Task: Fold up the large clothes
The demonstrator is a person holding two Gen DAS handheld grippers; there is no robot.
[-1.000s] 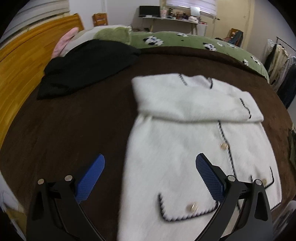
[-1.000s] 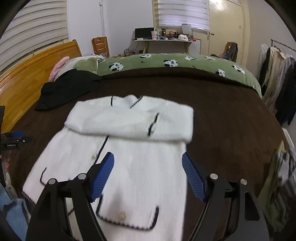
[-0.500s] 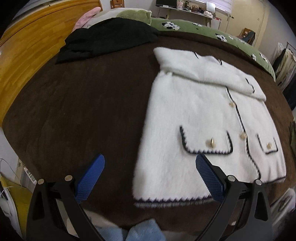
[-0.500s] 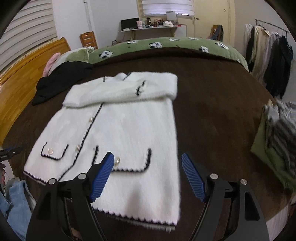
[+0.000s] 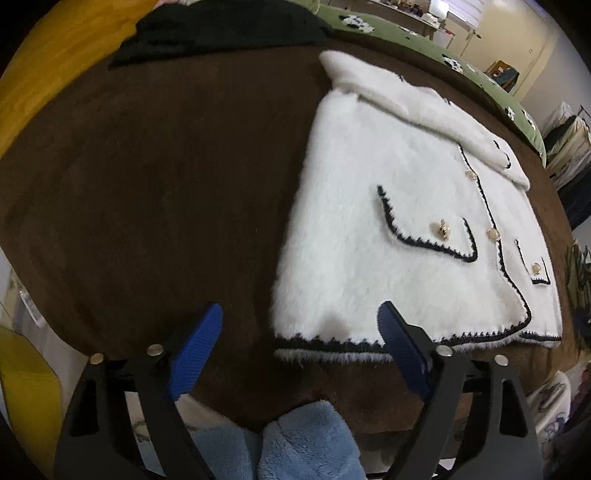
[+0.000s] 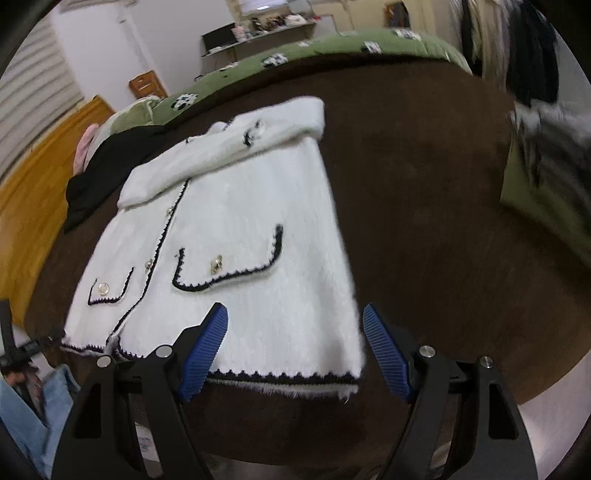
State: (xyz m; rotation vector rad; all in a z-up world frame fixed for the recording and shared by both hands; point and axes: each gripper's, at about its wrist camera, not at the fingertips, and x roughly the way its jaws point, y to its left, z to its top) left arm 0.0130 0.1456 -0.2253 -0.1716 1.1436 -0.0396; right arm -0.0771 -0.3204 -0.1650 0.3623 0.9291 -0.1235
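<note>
A white fluffy cardigan [image 5: 388, 206] [image 6: 240, 229] with black trim and gold buttons lies flat, front up, on a brown blanket [image 5: 166, 177]. Its sleeves are folded across the chest. My left gripper [image 5: 300, 321] hovers low over the hem's left corner. Its jaws are closing, with the hem corner lying between them but no pad pressing on it. My right gripper [image 6: 295, 325] stands open just above the hem's right corner, its blue pads either side of the black-trimmed edge. Neither holds anything.
A black garment [image 5: 221, 33] lies near the wooden headboard [image 5: 55, 55]. A green quilt [image 6: 332, 48] covers the bed's far side. A striped clothes pile [image 6: 546, 162] sits at the right. Blue fleece [image 5: 306, 443] on the person shows below the bed edge.
Both grippers have come down and back toward the near hem, tilting downward. The hem now lies between each pair of fingers. The left jaws have narrowed a little.
</note>
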